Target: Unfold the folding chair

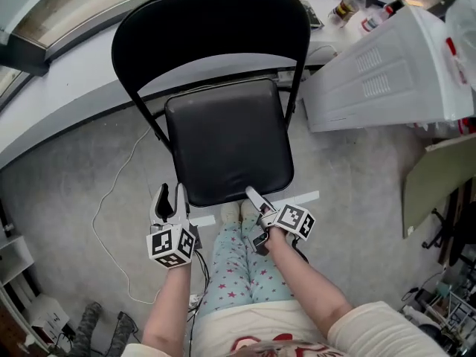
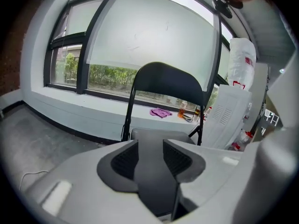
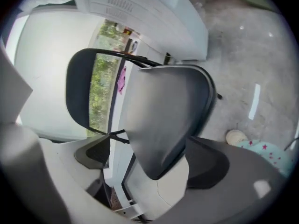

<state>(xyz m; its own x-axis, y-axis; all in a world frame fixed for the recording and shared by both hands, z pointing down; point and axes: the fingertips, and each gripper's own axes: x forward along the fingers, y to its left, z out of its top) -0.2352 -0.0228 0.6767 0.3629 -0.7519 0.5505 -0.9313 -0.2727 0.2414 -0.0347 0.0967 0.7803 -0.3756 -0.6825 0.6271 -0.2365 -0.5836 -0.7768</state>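
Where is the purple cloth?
In the left gripper view, the purple cloth lies on the window ledge behind the folding chair, just left of a bottle.

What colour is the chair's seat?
Black. The seat shows best in the head view.

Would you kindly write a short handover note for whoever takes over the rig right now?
Left gripper: open, empty, by the seat's front left corner.
Right gripper: jaws apart around the seat's front edge, not clamped.
Folding chair: stands on the floor, seat down, backrest upright.
Done: it looks fully unfolded.
Left: probably only to draw the right gripper clear.
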